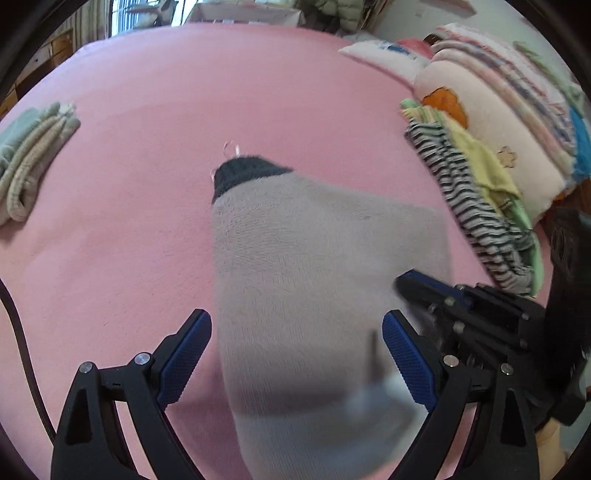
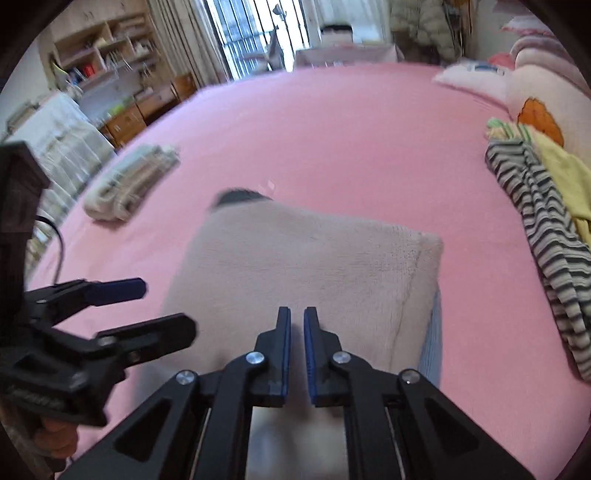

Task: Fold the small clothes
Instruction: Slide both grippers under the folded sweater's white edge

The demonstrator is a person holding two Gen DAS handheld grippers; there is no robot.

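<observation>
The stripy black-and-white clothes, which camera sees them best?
The left wrist view: the stripy black-and-white clothes show sharply, lying on yellow and green pieces beside the pillows. The right wrist view shows the same clothes blurrier, running off the picture's right edge.

Beige garment (image 2: 303,258) with dark collar (image 1: 243,171) on pink sheet (image 1: 295,92).

pink bed (image 2: 332,122), wooden shelves (image 2: 99,62), bright window (image 2: 251,33).
</observation>
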